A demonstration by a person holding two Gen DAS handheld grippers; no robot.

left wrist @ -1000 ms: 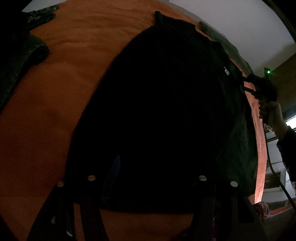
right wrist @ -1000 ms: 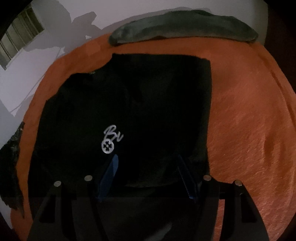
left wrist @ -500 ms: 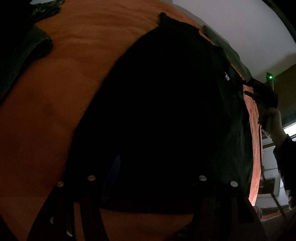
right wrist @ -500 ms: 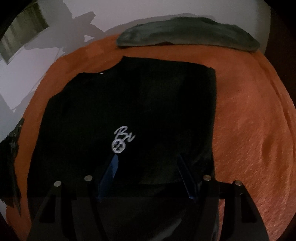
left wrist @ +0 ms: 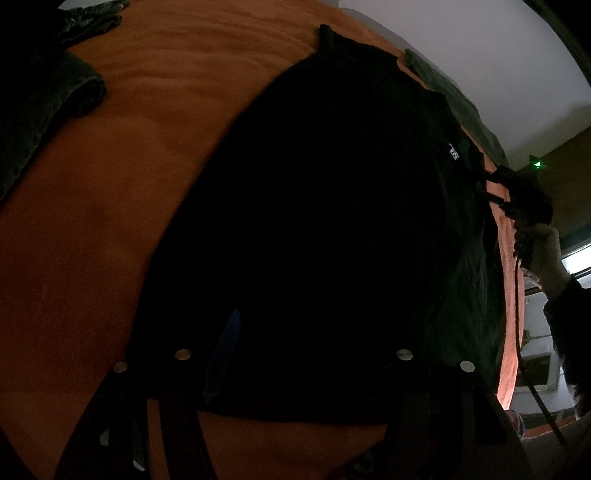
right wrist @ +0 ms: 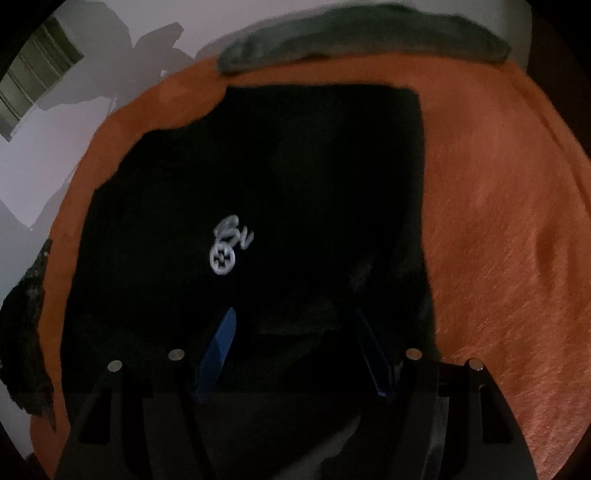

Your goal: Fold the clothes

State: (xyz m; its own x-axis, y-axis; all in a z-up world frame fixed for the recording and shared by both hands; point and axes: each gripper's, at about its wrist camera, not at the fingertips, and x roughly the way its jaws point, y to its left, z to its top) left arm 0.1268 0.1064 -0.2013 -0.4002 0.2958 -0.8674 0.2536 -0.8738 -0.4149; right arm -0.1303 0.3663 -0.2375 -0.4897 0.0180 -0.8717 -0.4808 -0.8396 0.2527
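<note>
Comparing with a second ago, your black shirt (right wrist: 280, 206) sits slightly lower on the orange blanket (right wrist: 498, 221), otherwise unmoved. Both the left gripper (left wrist: 295, 350) and right gripper (right wrist: 295, 343) hover with fingers apart, gripping nothing; folding hasn't started.

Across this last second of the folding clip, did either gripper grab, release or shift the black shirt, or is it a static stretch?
Nearly static. The black shirt lies spread on the orange blanket as before, with only a slight drift of both views. The right gripper and left gripper stay open over the shirt's near edge; nothing was taken hold of or let go. The grey pillow has not moved.
</note>
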